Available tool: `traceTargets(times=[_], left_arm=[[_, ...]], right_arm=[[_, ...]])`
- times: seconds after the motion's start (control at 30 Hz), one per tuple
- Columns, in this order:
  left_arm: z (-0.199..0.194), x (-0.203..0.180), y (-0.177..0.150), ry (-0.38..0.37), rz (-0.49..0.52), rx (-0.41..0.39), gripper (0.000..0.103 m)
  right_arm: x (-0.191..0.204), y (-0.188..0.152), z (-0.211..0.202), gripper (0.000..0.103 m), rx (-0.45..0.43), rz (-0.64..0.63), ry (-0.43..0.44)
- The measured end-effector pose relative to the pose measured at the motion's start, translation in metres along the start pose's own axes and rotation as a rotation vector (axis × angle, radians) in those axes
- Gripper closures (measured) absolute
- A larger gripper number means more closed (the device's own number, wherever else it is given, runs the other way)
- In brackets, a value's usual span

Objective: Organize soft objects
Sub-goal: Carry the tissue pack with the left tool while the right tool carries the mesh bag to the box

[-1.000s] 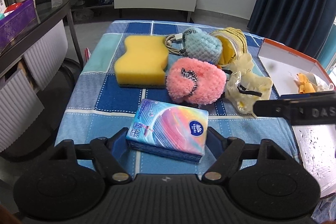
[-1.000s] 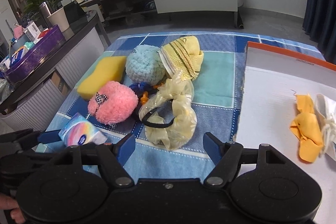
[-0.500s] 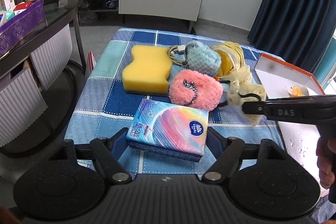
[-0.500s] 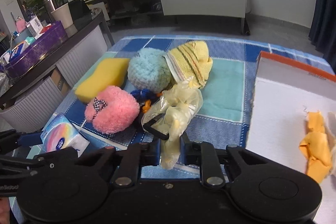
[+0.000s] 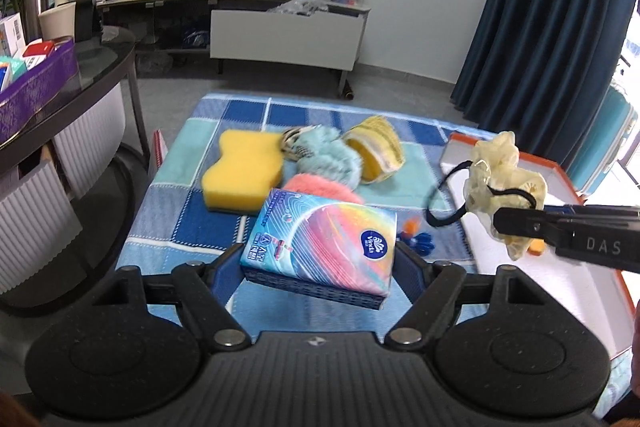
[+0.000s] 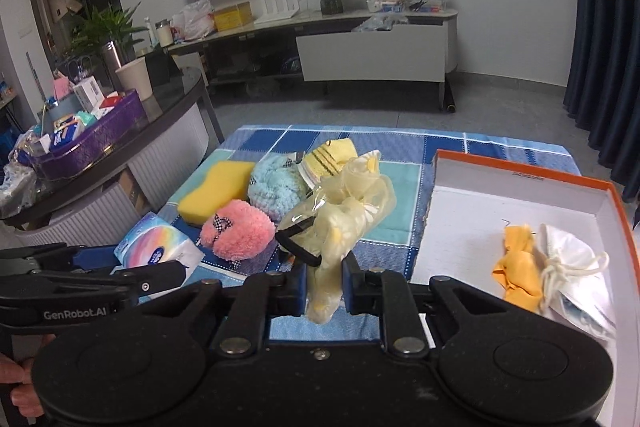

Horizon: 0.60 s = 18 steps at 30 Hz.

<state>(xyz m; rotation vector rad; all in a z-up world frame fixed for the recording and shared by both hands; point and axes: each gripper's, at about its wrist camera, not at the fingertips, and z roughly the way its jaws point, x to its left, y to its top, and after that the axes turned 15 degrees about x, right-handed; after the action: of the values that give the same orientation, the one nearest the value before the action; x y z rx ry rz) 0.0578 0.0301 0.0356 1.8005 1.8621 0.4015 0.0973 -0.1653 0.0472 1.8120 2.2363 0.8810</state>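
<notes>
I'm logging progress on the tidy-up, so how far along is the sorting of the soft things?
Done: an orange cloth and a white pouch lie in the box. In hand: the right hand-held gripper grips the pale yellow scrunchie; the left hand-held gripper holds the tissue pack. Left on the cloth: yellow sponge, blue pom, pink pom, striped yellow sock.

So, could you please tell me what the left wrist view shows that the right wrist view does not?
Only the left wrist view shows the small blue and orange bits on the cloth, and the printed top of the tissue pack in the left gripper. Only the right wrist view shows the orange cloth and white pouch in the box. Both show the yellow scrunchie in the right gripper, the sponge and the pink puff.
</notes>
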Motion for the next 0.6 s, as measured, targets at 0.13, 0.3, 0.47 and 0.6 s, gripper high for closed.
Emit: traceTargets(times=[0.13, 0.3, 0.47, 0.6], left_arm=[[-0.008, -0.007, -0.003, -0.007, 0.01, -0.015, 0.024], [-0.015, -0.014, -0.004, -0.005, 0.017, -0.028, 0.024], [-0.021, -0.019, -0.005, -0.006, 0.017, -0.04, 0.024], [-0.025, -0.025, -0.006, -0.009, 0.022, -0.046, 0.024]], right_arm=[[-0.003, -0.006, -0.017, 0.081, -0.028, 0.012, 0.001], [-0.006, -0.012, -0.035, 0.081, -0.064, 0.021, -0.009], [-0.009, -0.019, -0.045, 0.081, -0.08, 0.036, -0.016], [-0.012, -0.025, -0.053, 0.081, -0.09, 0.046, -0.022]])
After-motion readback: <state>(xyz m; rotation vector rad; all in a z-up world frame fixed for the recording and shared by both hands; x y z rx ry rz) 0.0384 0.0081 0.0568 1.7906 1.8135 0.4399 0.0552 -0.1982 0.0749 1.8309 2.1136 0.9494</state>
